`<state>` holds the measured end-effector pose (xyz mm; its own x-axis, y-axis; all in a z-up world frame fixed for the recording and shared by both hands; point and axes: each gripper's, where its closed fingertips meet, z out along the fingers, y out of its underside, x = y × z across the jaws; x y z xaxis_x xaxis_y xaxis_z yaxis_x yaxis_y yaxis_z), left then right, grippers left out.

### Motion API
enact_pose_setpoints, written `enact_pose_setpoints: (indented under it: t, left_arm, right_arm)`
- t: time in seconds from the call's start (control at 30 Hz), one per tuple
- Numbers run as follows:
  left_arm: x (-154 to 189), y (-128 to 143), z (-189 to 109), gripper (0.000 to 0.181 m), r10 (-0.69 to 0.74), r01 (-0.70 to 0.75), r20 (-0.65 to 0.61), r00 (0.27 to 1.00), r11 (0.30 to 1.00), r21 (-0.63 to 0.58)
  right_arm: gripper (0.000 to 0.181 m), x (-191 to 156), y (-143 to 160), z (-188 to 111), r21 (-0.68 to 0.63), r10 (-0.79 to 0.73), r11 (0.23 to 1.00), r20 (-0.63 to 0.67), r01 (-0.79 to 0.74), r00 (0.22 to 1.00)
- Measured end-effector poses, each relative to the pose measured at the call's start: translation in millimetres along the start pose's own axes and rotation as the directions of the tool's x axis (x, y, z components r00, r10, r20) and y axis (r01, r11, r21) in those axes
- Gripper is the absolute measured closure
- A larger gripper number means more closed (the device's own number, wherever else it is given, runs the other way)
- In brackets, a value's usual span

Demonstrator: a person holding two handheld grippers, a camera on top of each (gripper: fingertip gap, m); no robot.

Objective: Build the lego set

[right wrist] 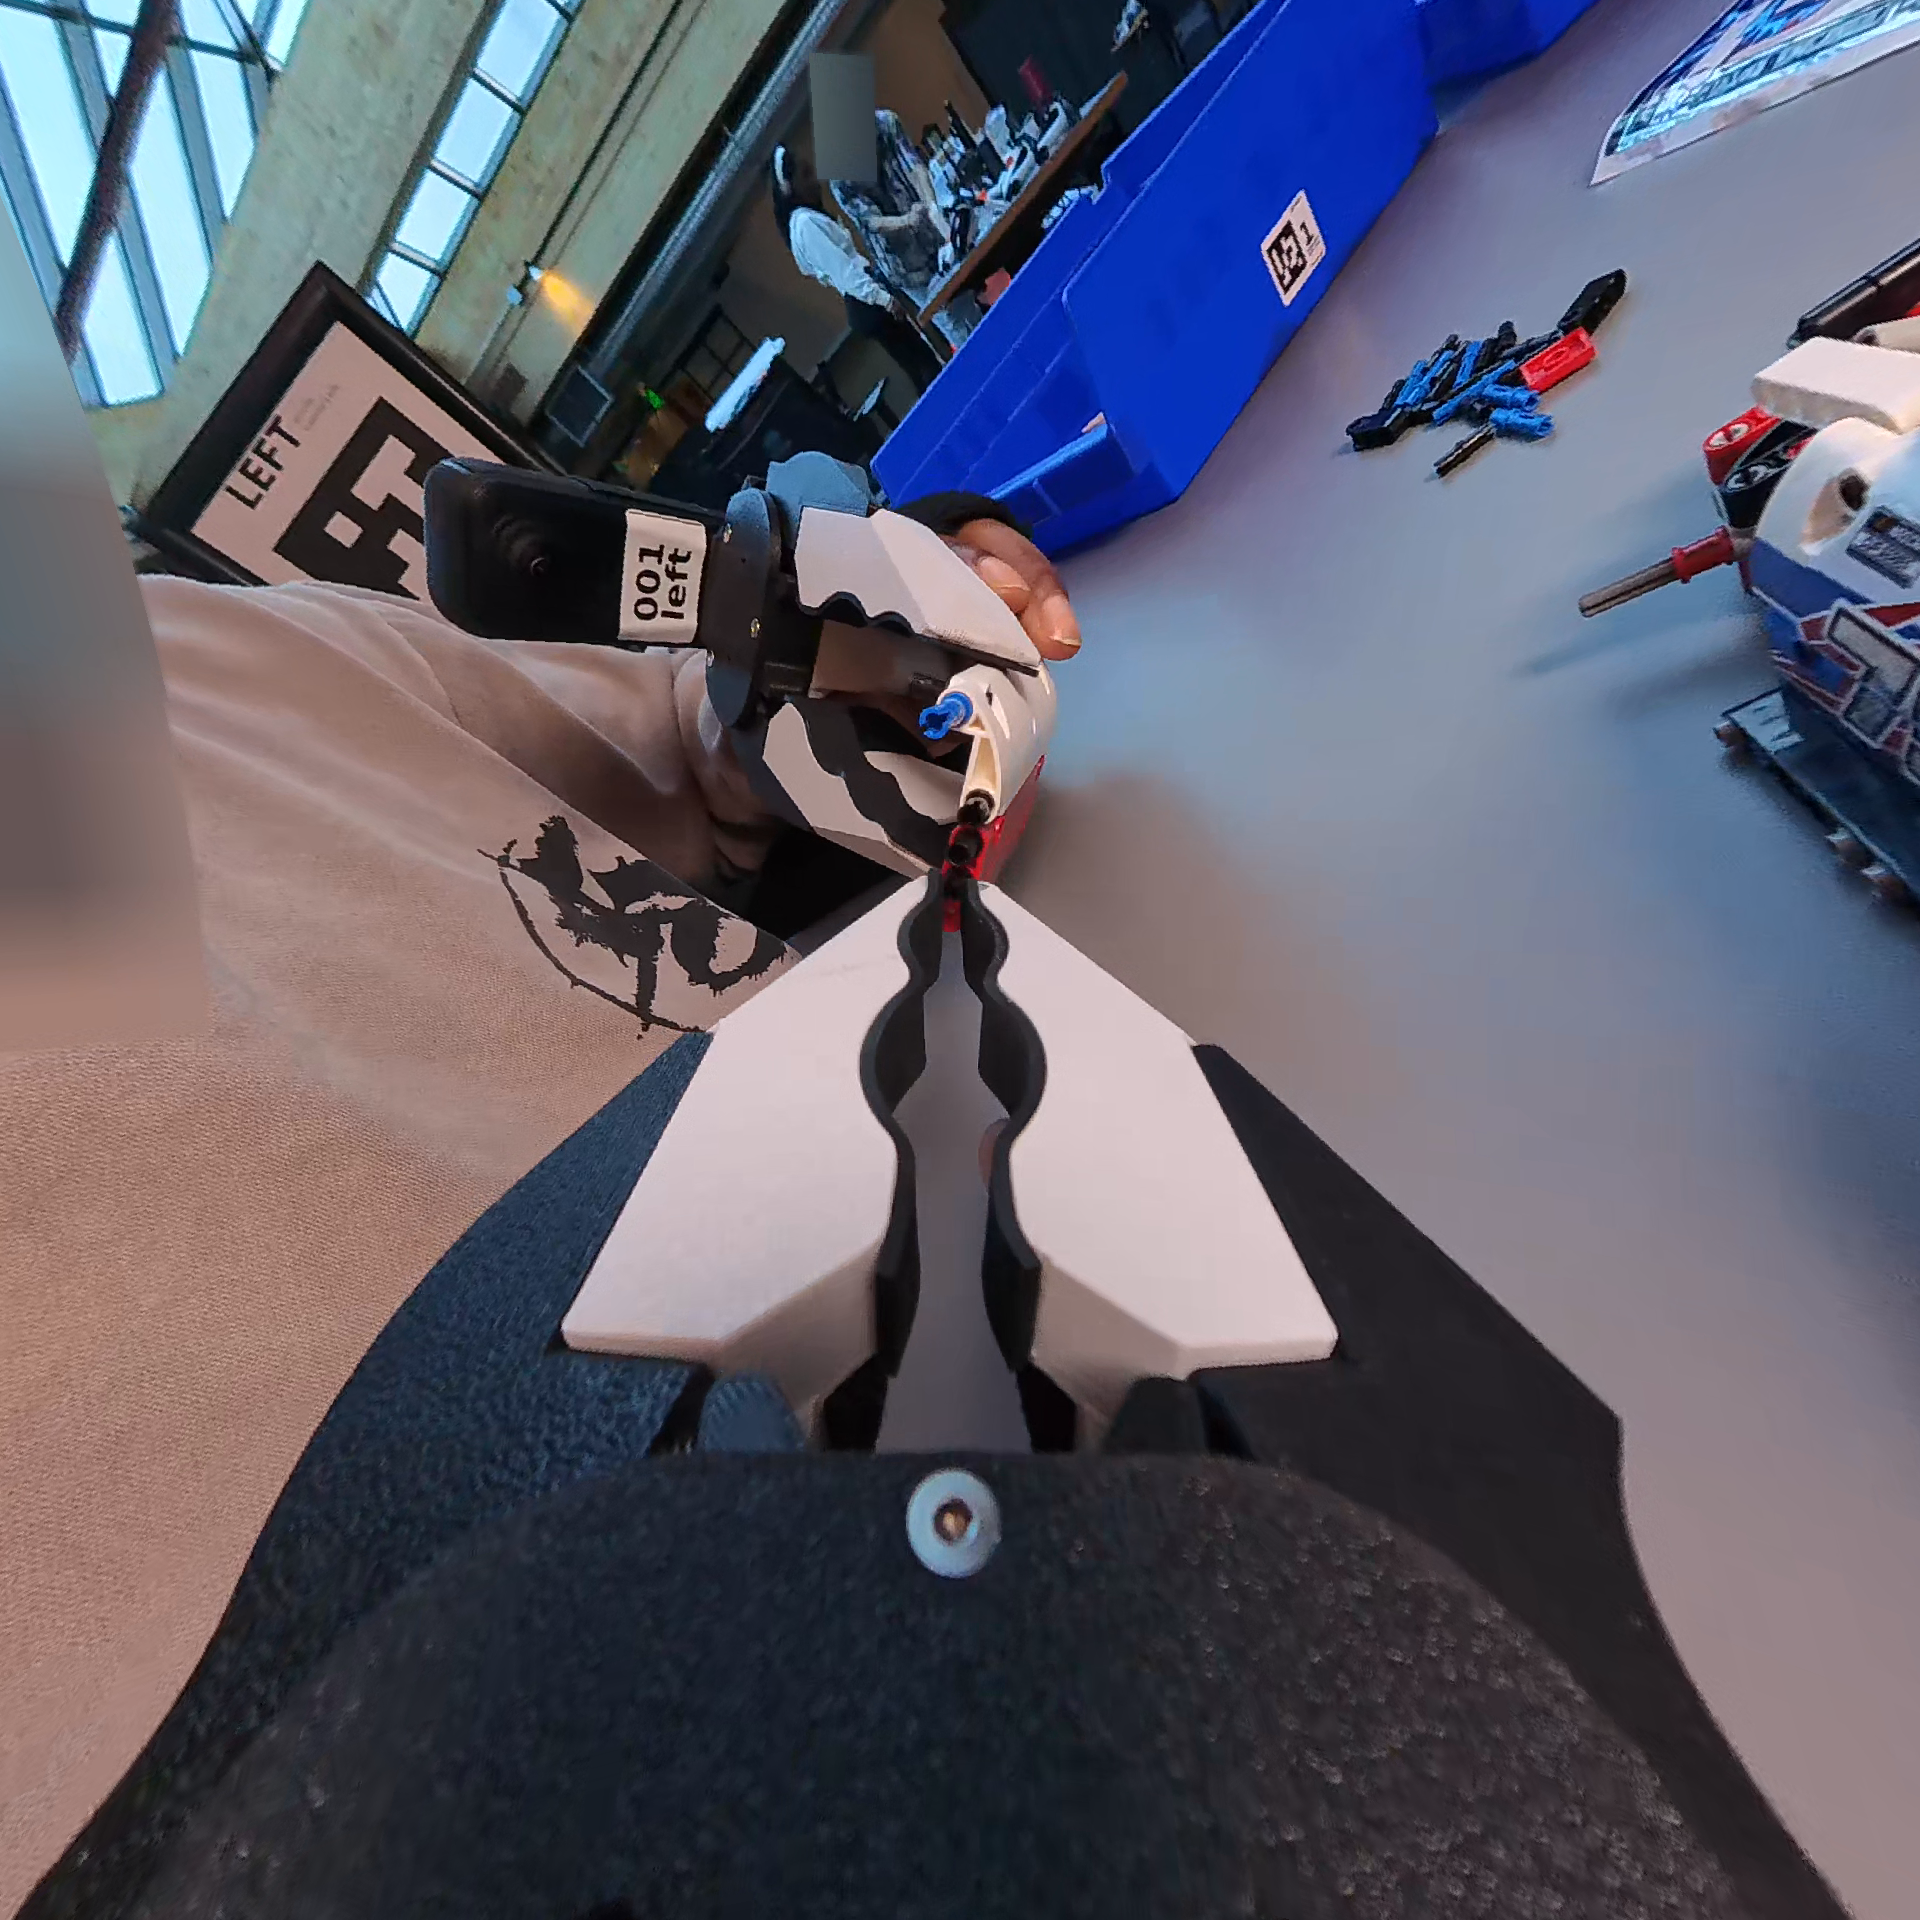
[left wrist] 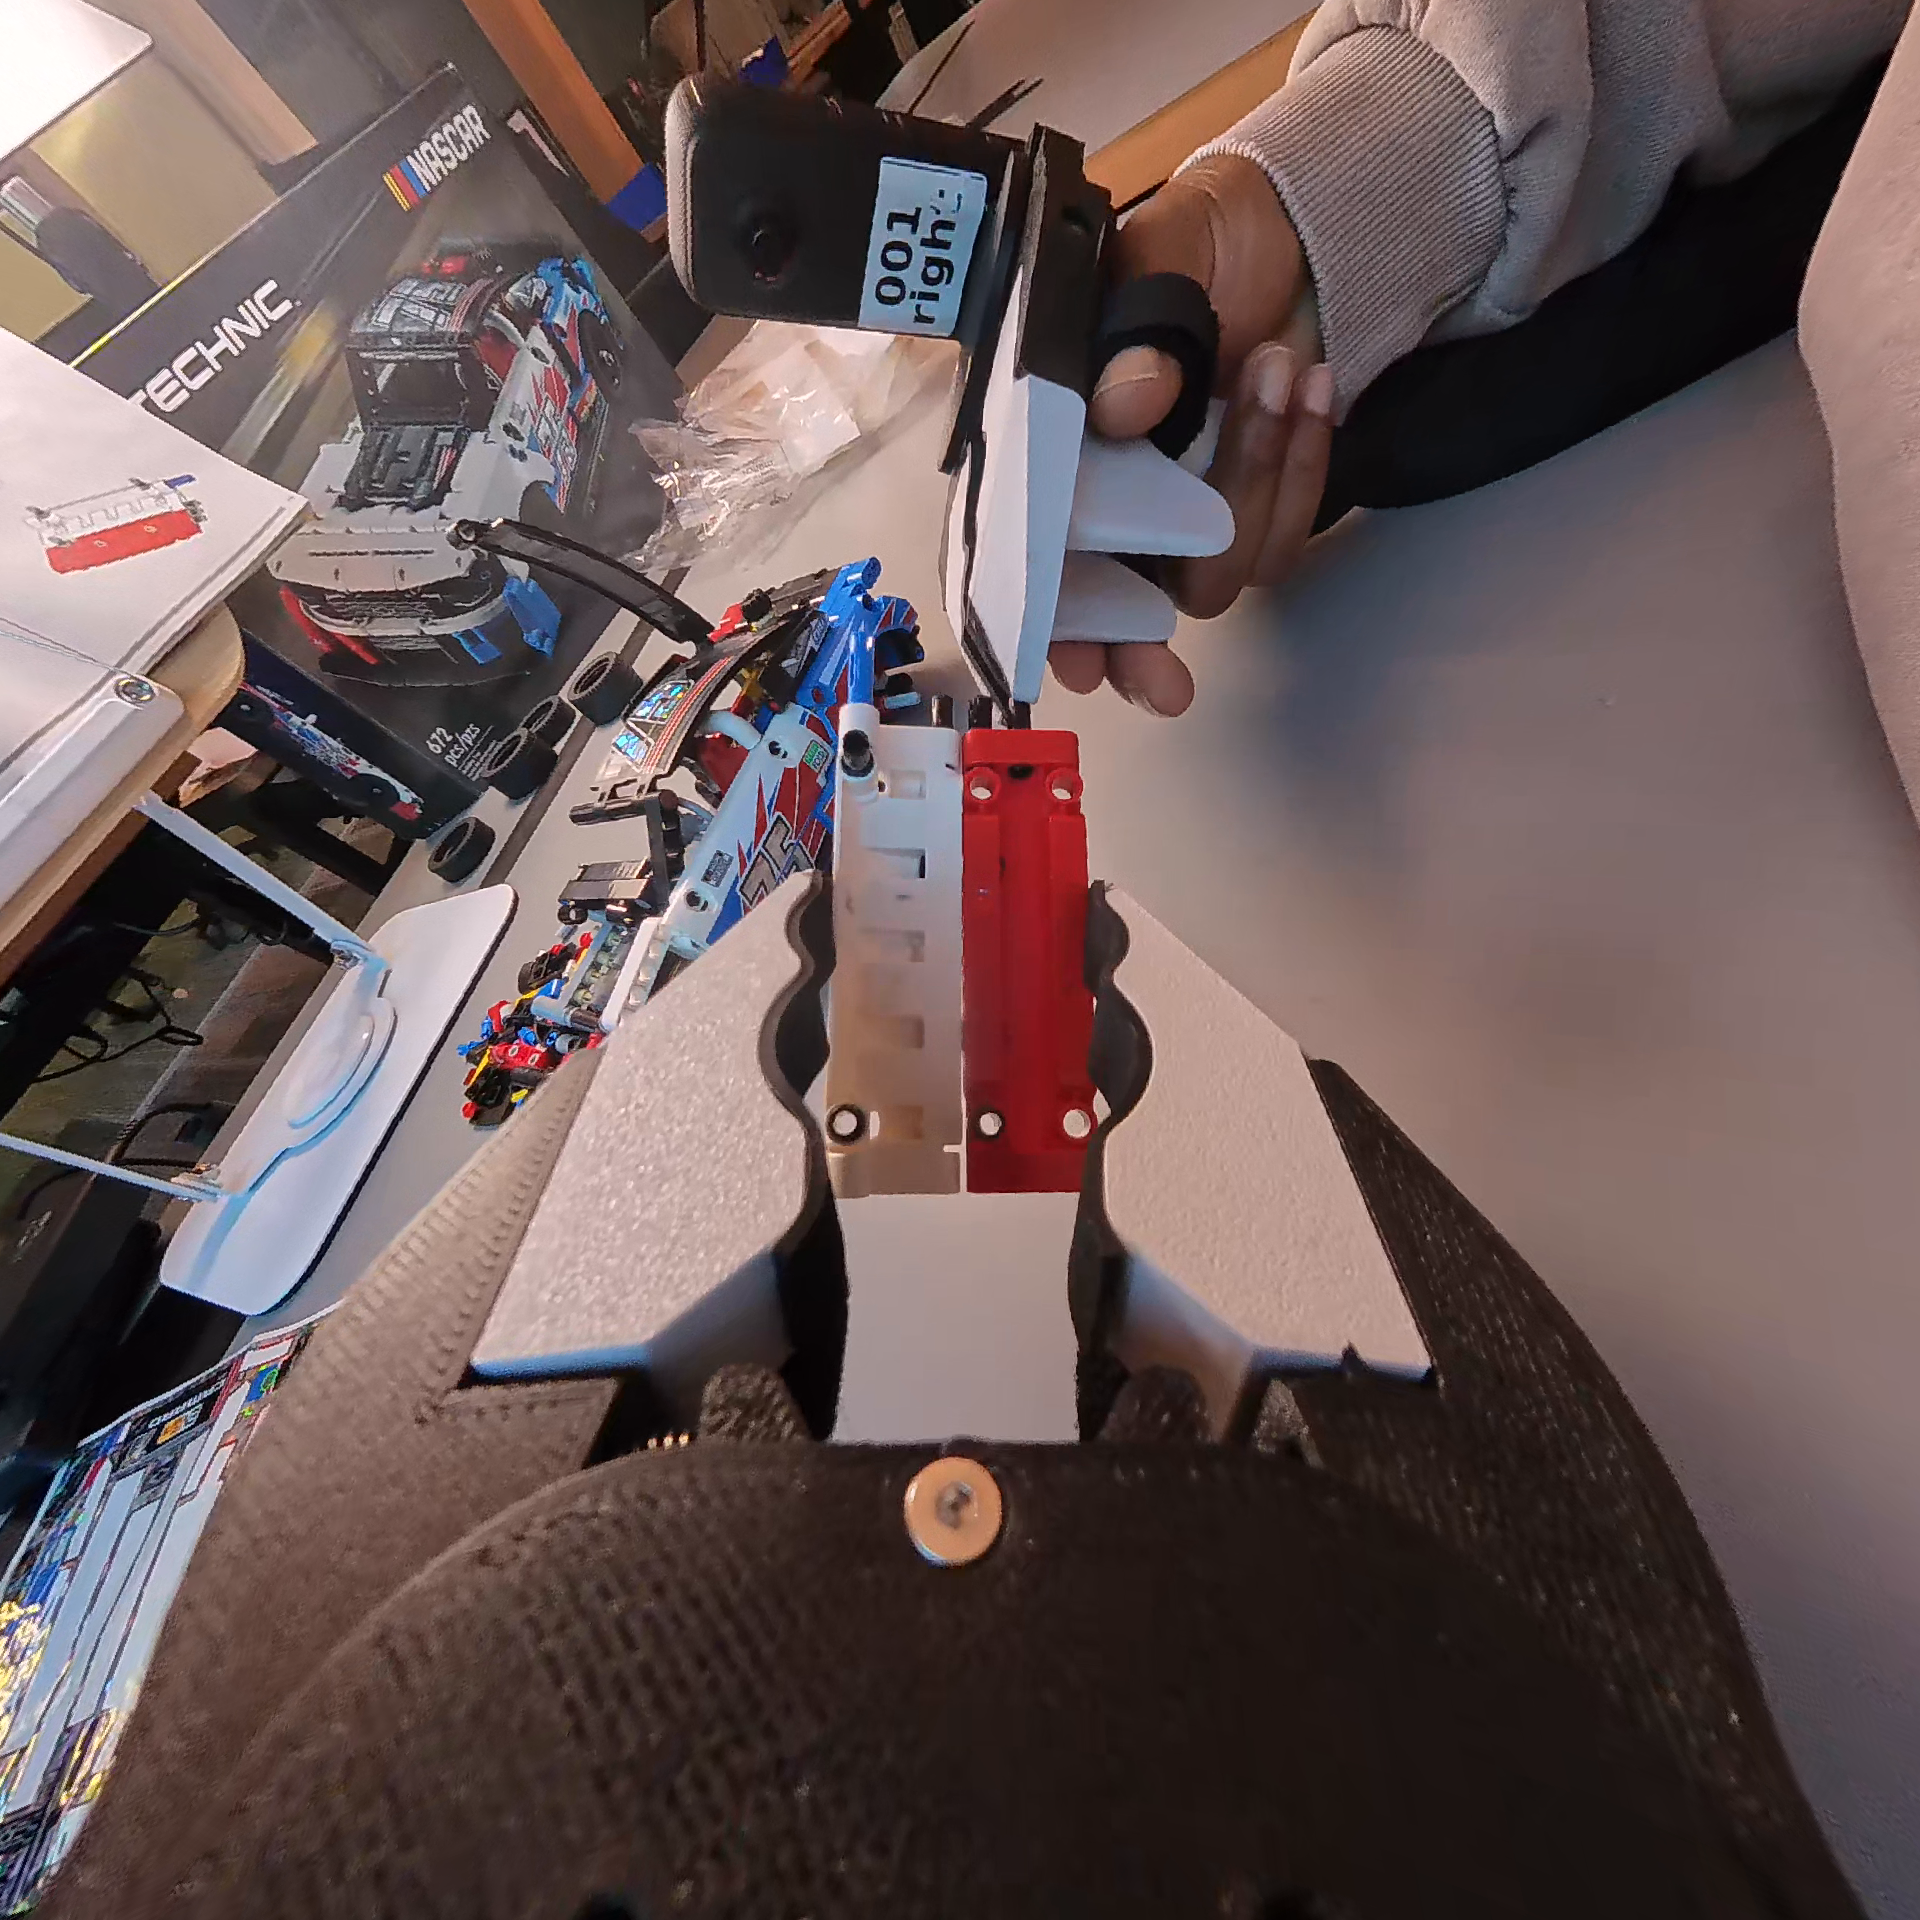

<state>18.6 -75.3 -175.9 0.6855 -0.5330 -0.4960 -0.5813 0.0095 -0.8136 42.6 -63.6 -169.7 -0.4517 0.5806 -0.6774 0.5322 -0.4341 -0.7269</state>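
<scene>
My left gripper point(left wrist: 958, 894) is shut on a flat panel assembly, half white point(left wrist: 894, 935) and half red point(left wrist: 1023, 935), and holds it above the table. In the right wrist view the panel point(right wrist: 1013, 727) shows end-on in the left gripper point(right wrist: 997, 727), with a blue pin point(right wrist: 940, 717) sticking out of it. My right gripper point(right wrist: 951, 885) is shut on a small black pin point(right wrist: 964, 844) at the panel's far end. In the left wrist view the right gripper point(left wrist: 1003, 707) meets that end, where short black pins stand up.
The partly built blue, white and red car point(left wrist: 769, 831) point(right wrist: 1849, 582) lies on the grey table. The set's box point(left wrist: 416, 416), plastic bags point(left wrist: 769, 436), tyres point(left wrist: 603, 686), loose pieces point(left wrist: 520, 1039) point(right wrist: 1475, 384), a sticker sheet point(left wrist: 104, 1558) and blue bins point(right wrist: 1195, 291) surround it. My left and right fingertips are right by each other.
</scene>
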Motion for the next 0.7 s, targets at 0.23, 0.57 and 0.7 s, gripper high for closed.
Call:
enact_pose_setpoints:
  t: [0.23, 0.57, 0.7]
  left_arm:
    - [-3, 6, 3, 0.134, -0.014, 0.014, -0.001, 1.000, 1.000, -0.027]
    - [-6, 6, 14, 0.133, -0.064, 0.064, 0.010, 0.998, 0.996, -0.060]
    - [-12, 11, 12, 0.120, -0.250, 0.249, -0.008, 0.968, 0.967, -0.051]
  right_arm:
    - [0.181, 5, -2, 0, 0.003, -0.006, 1.000, -0.035, 0.006, 0.999]
    - [0.174, 16, 5, 16, -0.061, -0.047, 0.997, -0.171, 0.037, 0.984]
    - [0.177, 18, 0, 6, 0.003, 0.107, 0.994, -0.147, -0.108, 0.983]
